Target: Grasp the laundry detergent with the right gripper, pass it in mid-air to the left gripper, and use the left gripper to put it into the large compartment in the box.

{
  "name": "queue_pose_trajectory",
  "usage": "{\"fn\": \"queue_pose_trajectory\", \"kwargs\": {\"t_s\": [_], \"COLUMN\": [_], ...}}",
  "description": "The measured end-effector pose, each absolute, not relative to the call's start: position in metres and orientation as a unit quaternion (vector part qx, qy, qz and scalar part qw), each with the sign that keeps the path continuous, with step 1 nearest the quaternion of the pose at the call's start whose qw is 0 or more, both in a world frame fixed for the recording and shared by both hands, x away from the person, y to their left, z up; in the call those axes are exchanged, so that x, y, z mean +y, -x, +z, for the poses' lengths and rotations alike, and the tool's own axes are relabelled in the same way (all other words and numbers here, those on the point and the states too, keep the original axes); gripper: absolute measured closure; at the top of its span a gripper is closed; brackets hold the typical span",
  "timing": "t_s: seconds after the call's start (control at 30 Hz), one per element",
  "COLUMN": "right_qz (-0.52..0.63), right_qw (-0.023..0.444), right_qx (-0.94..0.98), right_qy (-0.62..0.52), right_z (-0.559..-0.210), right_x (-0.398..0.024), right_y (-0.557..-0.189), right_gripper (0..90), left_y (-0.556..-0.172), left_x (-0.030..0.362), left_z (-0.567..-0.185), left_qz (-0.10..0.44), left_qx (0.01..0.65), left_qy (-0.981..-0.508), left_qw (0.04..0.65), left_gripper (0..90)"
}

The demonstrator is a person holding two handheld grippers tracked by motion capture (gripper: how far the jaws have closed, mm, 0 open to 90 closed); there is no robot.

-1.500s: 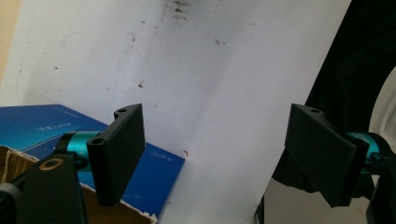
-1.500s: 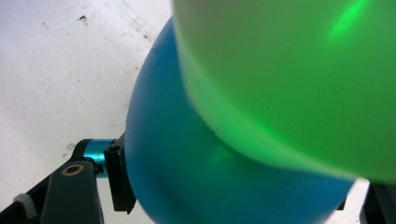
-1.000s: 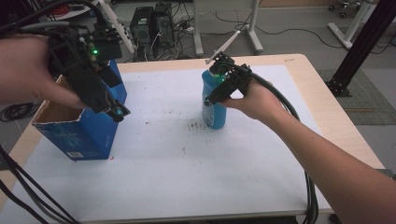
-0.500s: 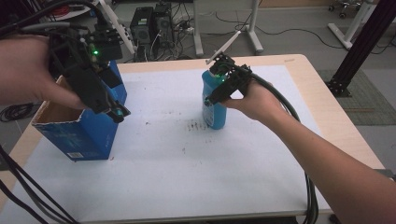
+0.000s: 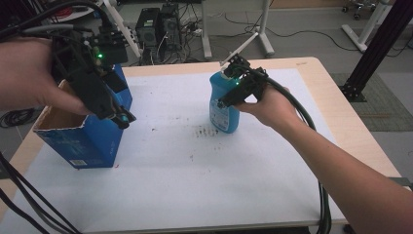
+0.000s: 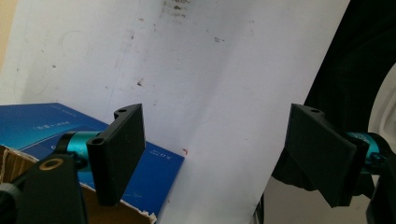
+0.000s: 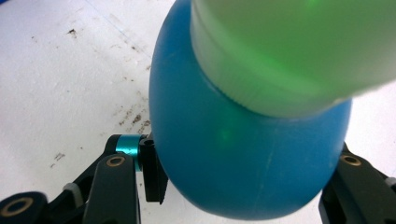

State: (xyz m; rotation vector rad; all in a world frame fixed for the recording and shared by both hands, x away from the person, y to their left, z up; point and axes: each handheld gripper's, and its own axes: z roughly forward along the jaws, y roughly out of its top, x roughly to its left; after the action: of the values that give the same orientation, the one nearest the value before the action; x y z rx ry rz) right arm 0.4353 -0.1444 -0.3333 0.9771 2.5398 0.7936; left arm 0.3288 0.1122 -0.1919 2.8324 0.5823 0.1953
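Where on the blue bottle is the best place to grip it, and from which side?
Grip the blue bottle across its rounded shoulder just under the pale cap, coming from above and the right, as the right gripper does: it stands upright, and the body narrows there.

A lab or robotics workshop: at the top centre of the high view, black computer towers (image 5: 158, 29) sit on the grey floor amid tangled cables (image 5: 292, 34), white metal stand legs (image 5: 265, 27) beside them, a black aluminium frame post (image 5: 377, 46) upper right.
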Motion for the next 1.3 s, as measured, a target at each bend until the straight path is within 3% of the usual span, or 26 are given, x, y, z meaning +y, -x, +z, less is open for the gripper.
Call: {"fn": "queue_pose_trajectory", "kwargs": {"t_s": [0.57,1.3], "right_qz": [0.306,0.375], "right_qw": [0.146,0.068], "right_qx": [0.895,0.915], "right_qy": [-0.290,-0.132], "right_z": [-0.332,-0.259], "right_x": [-0.156,-0.171], "right_y": [-0.435,-0.415], "right_gripper": [47.8,48.1], "left_y": [-0.331,-0.345], "left_x": [0.113,0.096], "left_z": [-0.191,-0.162], "left_qz": [0.066,0.080], "left_qx": [0.201,0.153], "left_qy": [-0.970,-0.973], "left_qw": [0.121,0.151], "left_gripper": [20.4,20.4]}}
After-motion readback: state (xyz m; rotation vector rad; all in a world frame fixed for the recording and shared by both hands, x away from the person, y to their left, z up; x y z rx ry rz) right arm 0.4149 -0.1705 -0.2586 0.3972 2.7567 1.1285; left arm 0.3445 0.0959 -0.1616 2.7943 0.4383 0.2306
